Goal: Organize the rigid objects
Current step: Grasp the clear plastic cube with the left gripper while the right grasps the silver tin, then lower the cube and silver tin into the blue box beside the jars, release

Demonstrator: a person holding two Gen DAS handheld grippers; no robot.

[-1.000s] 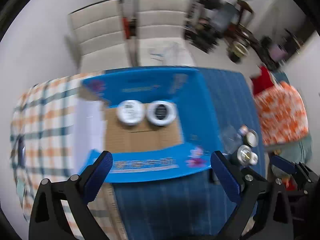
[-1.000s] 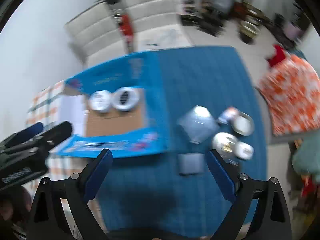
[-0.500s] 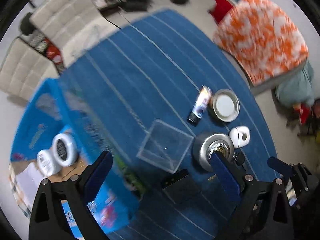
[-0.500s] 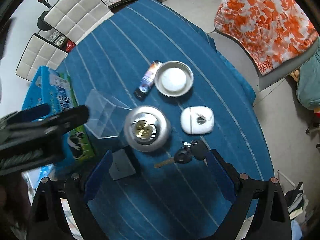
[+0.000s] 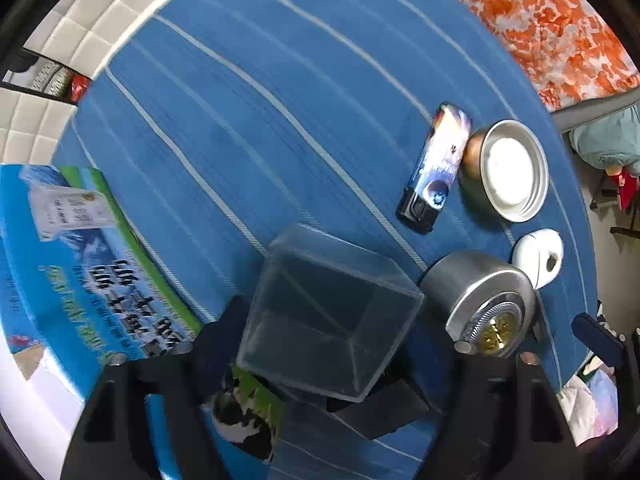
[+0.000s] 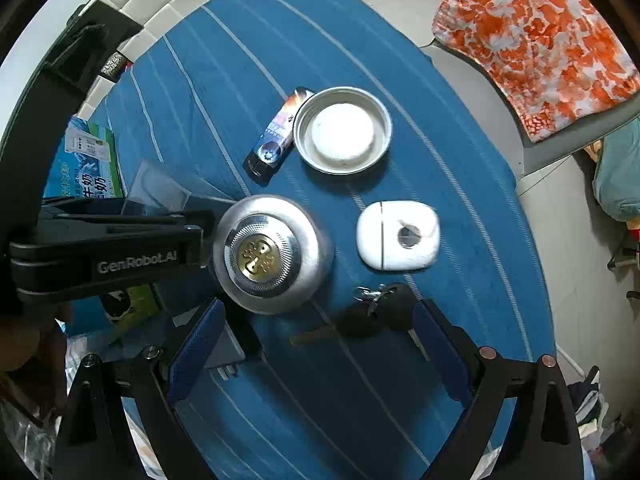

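- Both cameras have swung off the blue carton (image 5: 80, 280) with its two round tins and down over the loose items; half a second ago the clear box (image 5: 332, 316) sat smaller and farther ahead of my left gripper (image 5: 320, 354), now it fills the space between the fingers.
- That clear box sits on the blue striped cloth (image 5: 260, 100), just beside the carton, partly over a dark flat block (image 5: 384, 408). I judge it light, stiff, slick-walled and liable to crack or squirt out, so I'd take it across two opposite walls, gently.
- My left jaws look spread around it; whether the pads touch it, I cannot tell.
- The silver round tin (image 6: 272, 254) just beside it looks heavier, smooth and curved: grip across the full width.
- My right gripper (image 6: 316, 340) hangs with jaws spread over the keys (image 6: 372, 314), holding nothing. Keys are small, hard and floppy on their ring.
- Farther out: white case (image 6: 398, 236), metal dish (image 6: 342, 136), lighter (image 6: 278, 136) touching the dish.
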